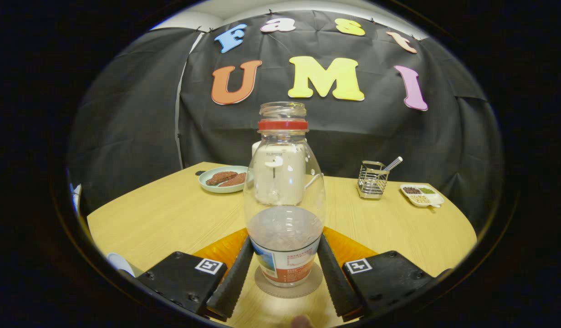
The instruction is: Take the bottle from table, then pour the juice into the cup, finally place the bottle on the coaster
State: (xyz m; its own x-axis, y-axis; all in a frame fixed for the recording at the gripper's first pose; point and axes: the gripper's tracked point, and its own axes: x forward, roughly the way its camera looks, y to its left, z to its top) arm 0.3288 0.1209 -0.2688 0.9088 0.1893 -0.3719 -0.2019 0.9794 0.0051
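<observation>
Standing upright between the two black fingers of the tongs (284, 278), the bottle (284, 200) rested on a round grey coaster (288, 284) on the pale wooden table (171, 214). The left finger (232, 278) and the right finger (337, 278) ran along either side of the bottle's labelled base, very close to it; whether both pads actually pressed on the plastic could not be told, so the tongs looked part-closed around the bottle without a sure grip. The bottle was clear, with a red ring below its open mouth and a low layer of dark juice sitting just above the label. An orange mat (226, 248) showed on the table behind the fingers, spreading out to both sides of the bottle. At the near left edge of the table, beside the left finger's housing, a small part of a pale round object (119, 262) was visible; what it was could not be made out.

Beyond the bottle, and seen partly through its clear wall, stood a white cup (280, 175) with a handle on its right side. Farther left of it lay a light green plate (216, 182) holding two brown pieces of food. On the far right of the table stood a wire holder (371, 180) with a utensil handle leaning out of it, and just right of that a small white divided dish (421, 194) with dark and greenish contents.
</observation>
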